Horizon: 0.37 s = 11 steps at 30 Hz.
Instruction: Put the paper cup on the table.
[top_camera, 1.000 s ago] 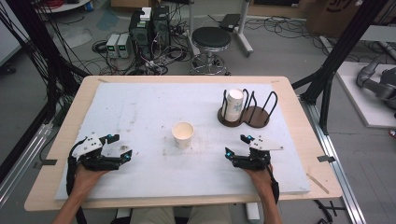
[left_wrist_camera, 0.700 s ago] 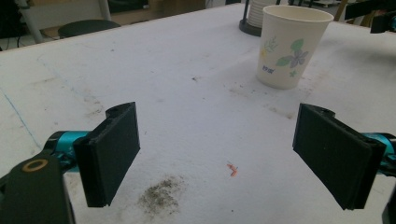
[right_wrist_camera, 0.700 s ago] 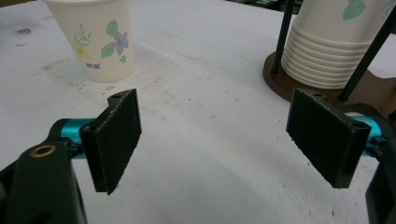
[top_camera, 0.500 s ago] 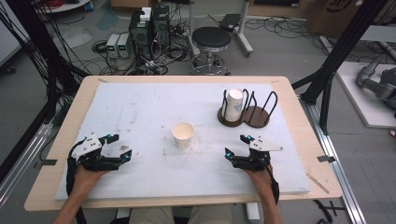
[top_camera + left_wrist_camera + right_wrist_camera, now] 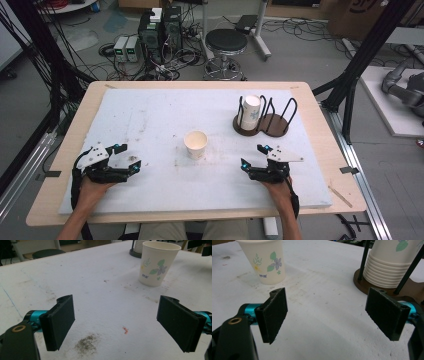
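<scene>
White foam sheeting (image 5: 150, 120) covers a wooden table (image 5: 320, 120) where a person seated at the near edge holds a two-jaw gripper in each hand, both resting low over the sheet. At near left, the left gripper (image 5: 134, 165) points toward the middle of the table with its jaws standing apart and nothing between them; in the left gripper view the left gripper (image 5: 116, 323) frames only bare, smudged sheet, with a grey dirt patch (image 5: 86, 346) and a small red fleck (image 5: 125, 330) lying just ahead of the pads. At near right, the right gripper (image 5: 251, 157) is likewise spread wide and holds nothing; in the right gripper view the right gripper (image 5: 327, 316) has clean sheet between its two black pads, and neither pad touches anything but air.

Between the two hands, a little farther out, a single paper cup (image 5: 195, 144) stands upright and open-mouthed near the middle of the sheet, well apart from both grippers. Its flower print shows on the paper cup (image 5: 158, 263) seen far right from the left gripper, and on the paper cup (image 5: 265, 261) seen far left from the right gripper. At far right a round wooden holder (image 5: 272, 125) with black wire hoops carries a stack of cups (image 5: 250, 112), mouth down; the stack of cups (image 5: 392, 265) sits just beyond the right gripper's right-hand pad. A black stool (image 5: 226, 42) and computer boxes (image 5: 160, 27) stand on the floor beyond the table's far edge.
</scene>
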Tool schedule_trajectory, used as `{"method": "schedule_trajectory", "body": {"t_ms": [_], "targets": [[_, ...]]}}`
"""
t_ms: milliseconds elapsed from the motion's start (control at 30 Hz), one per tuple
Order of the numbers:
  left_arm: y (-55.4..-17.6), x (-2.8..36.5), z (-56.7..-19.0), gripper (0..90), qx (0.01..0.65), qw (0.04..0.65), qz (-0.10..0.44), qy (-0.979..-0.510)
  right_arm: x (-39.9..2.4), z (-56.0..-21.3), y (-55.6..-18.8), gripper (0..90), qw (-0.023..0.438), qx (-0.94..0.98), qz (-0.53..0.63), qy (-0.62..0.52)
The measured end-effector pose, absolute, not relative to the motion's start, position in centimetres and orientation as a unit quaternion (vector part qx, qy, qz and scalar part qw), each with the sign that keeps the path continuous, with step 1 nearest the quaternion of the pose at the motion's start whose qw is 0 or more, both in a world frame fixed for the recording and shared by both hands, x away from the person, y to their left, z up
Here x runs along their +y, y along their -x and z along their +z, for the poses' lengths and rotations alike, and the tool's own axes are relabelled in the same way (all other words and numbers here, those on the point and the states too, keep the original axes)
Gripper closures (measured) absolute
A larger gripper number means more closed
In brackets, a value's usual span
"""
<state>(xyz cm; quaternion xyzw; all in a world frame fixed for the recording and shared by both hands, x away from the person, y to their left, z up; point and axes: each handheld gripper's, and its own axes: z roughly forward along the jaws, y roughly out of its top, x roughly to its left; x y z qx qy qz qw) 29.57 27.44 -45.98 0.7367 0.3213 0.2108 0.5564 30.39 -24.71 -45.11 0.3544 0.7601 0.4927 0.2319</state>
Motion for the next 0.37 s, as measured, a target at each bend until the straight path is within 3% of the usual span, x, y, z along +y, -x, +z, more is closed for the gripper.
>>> {"method": "schedule_trajectory", "body": {"t_ms": [367], "targets": [[-29.56, 27.39, -45.97, 14.7, 0.320, 0.554, 0.213, -0.739, -24.81, -45.13, -30.25, 18.3, 0.236, 0.758, 0.498, -0.350]]}}
